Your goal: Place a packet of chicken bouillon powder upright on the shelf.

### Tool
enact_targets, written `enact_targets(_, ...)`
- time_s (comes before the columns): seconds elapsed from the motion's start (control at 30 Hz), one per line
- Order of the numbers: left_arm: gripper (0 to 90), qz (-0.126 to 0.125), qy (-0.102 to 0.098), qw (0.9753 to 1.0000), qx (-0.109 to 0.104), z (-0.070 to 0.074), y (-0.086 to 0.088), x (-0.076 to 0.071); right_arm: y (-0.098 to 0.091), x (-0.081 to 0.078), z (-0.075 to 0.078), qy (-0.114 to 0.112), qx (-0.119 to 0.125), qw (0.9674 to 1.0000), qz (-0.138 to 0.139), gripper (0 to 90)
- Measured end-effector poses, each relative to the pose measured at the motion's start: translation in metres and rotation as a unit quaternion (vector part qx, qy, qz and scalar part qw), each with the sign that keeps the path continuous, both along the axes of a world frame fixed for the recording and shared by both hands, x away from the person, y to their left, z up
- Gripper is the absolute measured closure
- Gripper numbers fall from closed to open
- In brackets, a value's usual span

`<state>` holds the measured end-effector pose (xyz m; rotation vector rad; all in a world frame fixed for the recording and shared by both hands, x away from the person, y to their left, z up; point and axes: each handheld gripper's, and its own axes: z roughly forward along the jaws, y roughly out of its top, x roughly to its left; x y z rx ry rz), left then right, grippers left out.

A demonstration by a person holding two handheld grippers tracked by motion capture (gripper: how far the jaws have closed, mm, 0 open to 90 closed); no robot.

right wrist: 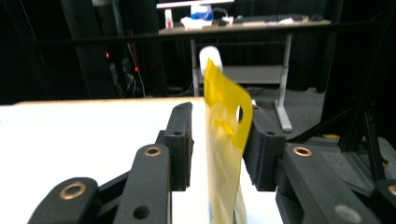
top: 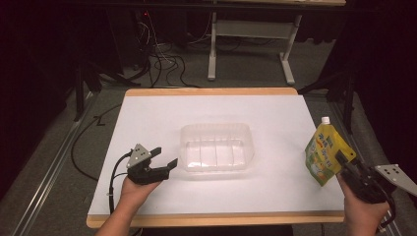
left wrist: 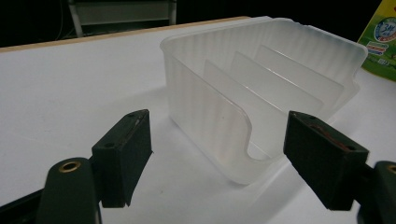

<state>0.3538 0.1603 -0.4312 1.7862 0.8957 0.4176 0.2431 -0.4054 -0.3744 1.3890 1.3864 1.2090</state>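
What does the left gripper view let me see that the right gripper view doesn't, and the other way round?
Left gripper view: the clear plastic tub with its dividers, close up, just ahead of the left tool, whose jaws stand open.

Right gripper view: the white cap of the yellow pouch, which stands edge-on between the jaws of the right tool with a gap on one side.

Shared: the white table and the pouch, which shows as a corner at the left gripper view's upper right.

The high view looks down and forward from above the white bench (top: 162,113). The left gripper view sits low and close, facing the clear ribbed plastic tub (left wrist: 261,88). The right gripper view sits very close to the yellow soft pouch with a white cap (right wrist: 224,140). The high view also shows the tub (top: 216,147) and the pouch (top: 324,152).
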Motion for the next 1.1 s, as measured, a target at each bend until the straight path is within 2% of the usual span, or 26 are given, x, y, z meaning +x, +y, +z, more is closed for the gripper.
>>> enact_targets(0.13, 25.3, 0.0, 0.002, 1.0, 0.0, 0.0, 0.001, 0.0, -0.001, 0.01, -0.008, 0.028, 0.005, 0.9995, 0.013, 59.3)
enact_targets(0.37, 33.1, 0.006, 0.002, 1.0, 0.007, -0.002, 0.002, 0.001, -0.01, 0.017, -0.023, 0.052, 0.012, 0.9982, 0.028, 58.5)
enact_targets(0.43, 41.1, 0.008, -0.004, 0.9999, 0.014, -0.004, 0.001, 0.001, -0.012, 0.019, -0.029, 0.063, 0.008, 0.9972, 0.039, 62.7)
enact_targets(0.5, 47.7, 0.014, -0.003, 0.9997, 0.018, -0.006, 0.0, 0.003, -0.012, 0.02, -0.031, 0.069, 0.009, 0.9968, 0.039, 65.3)
enact_targets(0.57, 54.8, 0.02, 0.0, 0.9996, 0.02, -0.009, 0.0, 0.008, -0.011, 0.021, -0.03, 0.07, 0.008, 0.9971, 0.027, 71.5)
enact_targets(0.63, 63.1, 0.035, 0.009, 0.9992, 0.018, -0.012, -0.001, 0.017, -0.011, 0.021, -0.028, 0.062, 0.006, 0.9978, 0.023, 75.2)
enact_targets(0.67, 69.1, 0.035, 0.009, 0.9992, 0.018, -0.012, -0.001, 0.017, -0.011, 0.021, -0.028, 0.062, 0.006, 0.9978, 0.023, 75.2)
enact_targets(0.73, 78.5, 0.051, 0.022, 0.9983, 0.014, -0.016, -0.003, 0.028, -0.009, 0.024, -0.025, 0.06, 0.0, 0.998, 0.021, 80.9)
enact_targets(0.77, 83.4, 0.067, 0.032, 0.9971, 0.013, -0.022, -0.005, 0.038, -0.009, 0.025, -0.025, 0.062, 0.0, 0.9979, 0.021, 82.2)
enact_targets(0.8, 86.0, 0.077, 0.038, 0.9961, 0.021, -0.025, -0.008, 0.045, -0.009, 0.026, -0.025, 0.062, -0.001, 0.9978, 0.023, 83.8)
enact_targets(0.83, 87.9, 0.077, 0.038, 0.9961, 0.021, -0.025, -0.008, 0.045, -0.009, 0.027, -0.025, 0.062, -0.006, 0.9979, 0.02, 86.2)
enact_targets(0.87, 88.6, 0.087, 0.045, 0.9946, 0.036, -0.029, -0.014, 0.057, -0.008, 0.027, -0.024, 0.062, -0.008, 0.9978, 0.018, 88.7)
enact_targets(0.9, 88.9, 0.087, 0.045, 0.9946, 0.036, -0.029, -0.014, 0.057, -0.008, 0.027, -0.024, 0.062, -0.008, 0.9978, 0.018, 88.7)
enact_targets(0.93, 88.9, 0.095, 0.051, 0.9935, 0.035, -0.033, -0.022, 0.066, -0.008, 0.027, -0.025, 0.062, -0.013, 0.9979, 0.017, 90.0)
enact_targets(0.97, 89.6, 0.095, 0.051, 0.9935, 0.035, -0.033, -0.022, 0.066, -0.008, 0.028, -0.025, 0.061, -0.013, 0.9979, 0.018, 90.0)
enact_targets(1.0, 89.6, 0.093, 0.059, 0.993, 0.042, -0.036, -0.033, 0.069, -0.008, 0.028, -0.025, 0.06, -0.013, 0.9979, 0.018, 90.0)
enact_targets(1.1, 90.0, 0.086, 0.059, 0.9936, 0.043, -0.038, -0.046, 0.067, -0.008, 0.028, -0.025, 0.056, -0.008, 0.9983, 0.016, 90.0)
